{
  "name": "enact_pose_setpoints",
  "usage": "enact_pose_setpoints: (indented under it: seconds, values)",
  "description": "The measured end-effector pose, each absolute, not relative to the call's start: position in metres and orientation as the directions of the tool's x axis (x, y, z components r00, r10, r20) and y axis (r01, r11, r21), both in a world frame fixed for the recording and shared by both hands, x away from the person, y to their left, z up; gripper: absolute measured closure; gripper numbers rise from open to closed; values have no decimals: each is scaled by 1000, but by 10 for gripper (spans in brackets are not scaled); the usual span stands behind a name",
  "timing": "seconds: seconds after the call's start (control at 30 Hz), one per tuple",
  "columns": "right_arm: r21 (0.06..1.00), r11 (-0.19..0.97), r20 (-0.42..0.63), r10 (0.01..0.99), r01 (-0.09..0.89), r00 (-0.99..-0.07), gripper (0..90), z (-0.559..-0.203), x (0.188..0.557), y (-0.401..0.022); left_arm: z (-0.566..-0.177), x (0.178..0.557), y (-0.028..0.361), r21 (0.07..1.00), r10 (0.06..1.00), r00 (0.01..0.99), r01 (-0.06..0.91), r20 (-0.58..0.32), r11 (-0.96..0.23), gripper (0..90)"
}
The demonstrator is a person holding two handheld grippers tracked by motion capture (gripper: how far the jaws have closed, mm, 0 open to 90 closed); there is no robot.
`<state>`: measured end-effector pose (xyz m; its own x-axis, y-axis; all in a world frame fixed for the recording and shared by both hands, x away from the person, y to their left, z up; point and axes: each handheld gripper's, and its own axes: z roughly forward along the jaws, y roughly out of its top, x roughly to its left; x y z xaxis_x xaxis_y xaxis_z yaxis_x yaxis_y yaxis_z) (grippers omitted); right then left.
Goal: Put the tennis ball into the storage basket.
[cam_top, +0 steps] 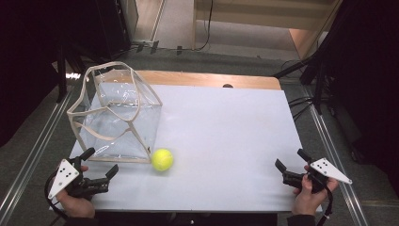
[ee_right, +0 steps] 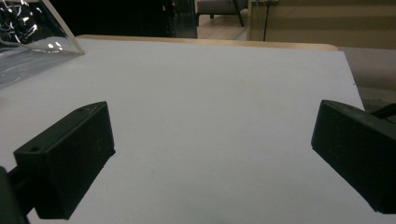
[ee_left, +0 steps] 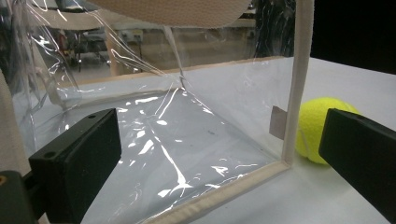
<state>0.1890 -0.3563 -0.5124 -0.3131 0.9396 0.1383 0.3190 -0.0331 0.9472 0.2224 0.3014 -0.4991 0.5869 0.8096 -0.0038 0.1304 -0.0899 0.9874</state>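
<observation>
A clear plastic bag (cam_top: pixel 120 120) with beige trim and straps stands at the table's left. A yellow tennis ball (cam_top: pixel 162 159) lies on the table just beside the bag's near right corner. My left gripper (cam_top: pixel 100 162) rests at the near left corner, open, pointing at the bag's front face. In the left gripper view the bag (ee_left: pixel 177 140) sits just beyond the jaws and the ball (ee_left: pixel 317 126) peeks out behind the bag's corner trim. At the near right edge my right gripper (cam_top: pixel 291 159) is open with nothing between its jaws, and in the right gripper view (ee_right: pixel 210 149) it faces bare tabletop.
The white table (cam_top: pixel 226 136) has a wooden strip along its far edge. Dark stands and cables flank the table on both sides. A corner of the bag (ee_right: pixel 32 32) appears at the upper left of the right gripper view.
</observation>
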Motion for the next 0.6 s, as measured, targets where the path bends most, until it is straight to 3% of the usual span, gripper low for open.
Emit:
enact_pose_setpoints:
  seconds: [0.17,0.6]
  values:
    - [947,-17,132,931,322,-340,0,-509,191,-353,-499,222,300,987,804,595,124,10,-104,0]
    - [916,170,30,874,363,-484,0,-481,202,-328,-500,221,298,985,802,597,118,33,-128,0]
